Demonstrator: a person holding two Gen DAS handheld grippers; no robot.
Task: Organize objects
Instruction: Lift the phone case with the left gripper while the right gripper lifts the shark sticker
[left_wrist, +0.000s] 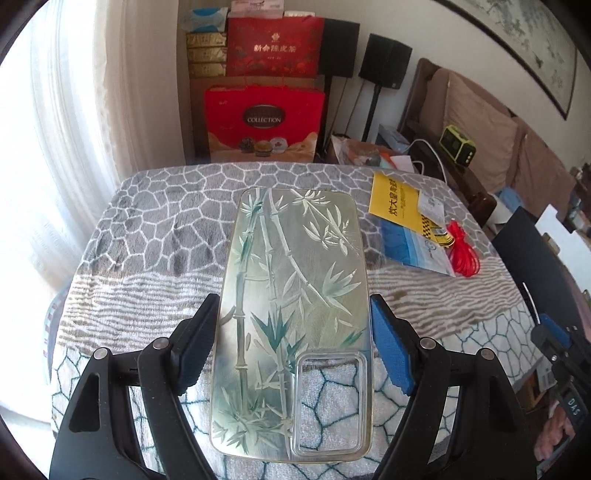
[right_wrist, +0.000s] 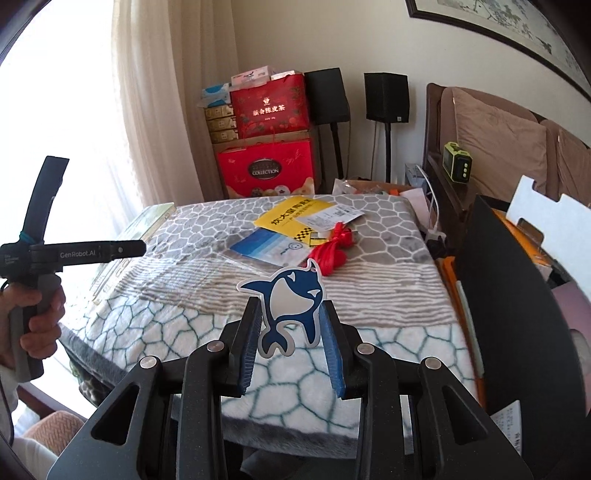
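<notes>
The left tongs (left_wrist: 293, 347) are clamping a clear phone case (left_wrist: 295, 317) printed with green bamboo, the pads pressing on its two long edges while it is stretching away toward twelve o'clock above the blanket-covered worktop (left_wrist: 147, 229); its camera cutout is sitting at the near end, toward five o'clock. In the right wrist view the right tongs (right_wrist: 291, 345) are gripping a flat blue and white whale cutout (right_wrist: 291, 306) by its lower body, holding it upright with the tail hanging down between the fingers and the head rising above them. Beyond the whale, at about twelve o'clock on the worktop, a yellow packet (right_wrist: 291, 219) is lying partly over a blue and white pouch (right_wrist: 269, 249), and a bundle of red cord (right_wrist: 332, 247) is resting just beside them at one o'clock. The same pile is showing at two o'clock in the left wrist view. At nine o'clock in the right wrist view a hand (right_wrist: 40, 317) is grasping the handle of the left device, with the phone case seen edge-on past it over the worktop's left side. Red gift boxes (right_wrist: 267, 147) are standing stacked by the curtain behind the worktop, and two black speakers (right_wrist: 386, 98) are standing against the wall.
</notes>
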